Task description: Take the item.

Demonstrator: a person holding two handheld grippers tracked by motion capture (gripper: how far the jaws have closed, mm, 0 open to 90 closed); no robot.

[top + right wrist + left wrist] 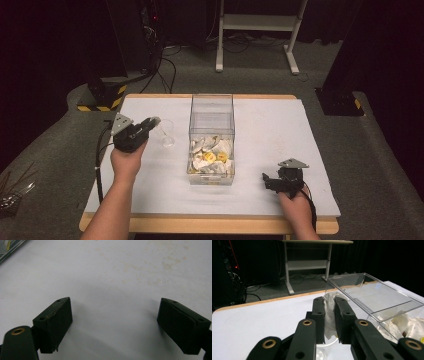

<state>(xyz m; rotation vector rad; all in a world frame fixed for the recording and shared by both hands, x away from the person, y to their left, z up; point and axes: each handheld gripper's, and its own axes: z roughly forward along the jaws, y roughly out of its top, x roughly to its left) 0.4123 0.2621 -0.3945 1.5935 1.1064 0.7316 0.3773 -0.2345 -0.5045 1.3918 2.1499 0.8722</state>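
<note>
A crumpled white paper (328, 317) is pinched between the jaws of my left gripper (329, 299). In the high view, that left gripper (150, 122) hovers over the table's left half, right above a small clear cup (167, 135). The cup's rim (327, 344) shows just under the paper. A clear plastic box (211, 122) stands mid-table, its near end holding several crumpled white papers and yellow bits (211, 159). My right gripper (266, 178) sits low near the front right of the table. Its jaws (115, 315) are wide open over bare white tabletop.
The white table cover (270, 125) reaches wooden edges at front and back. The box's open top (374, 293) lies just right of my left jaws. A white desk frame (257, 25) and black cables stand on the floor beyond. Dark stands flank the table.
</note>
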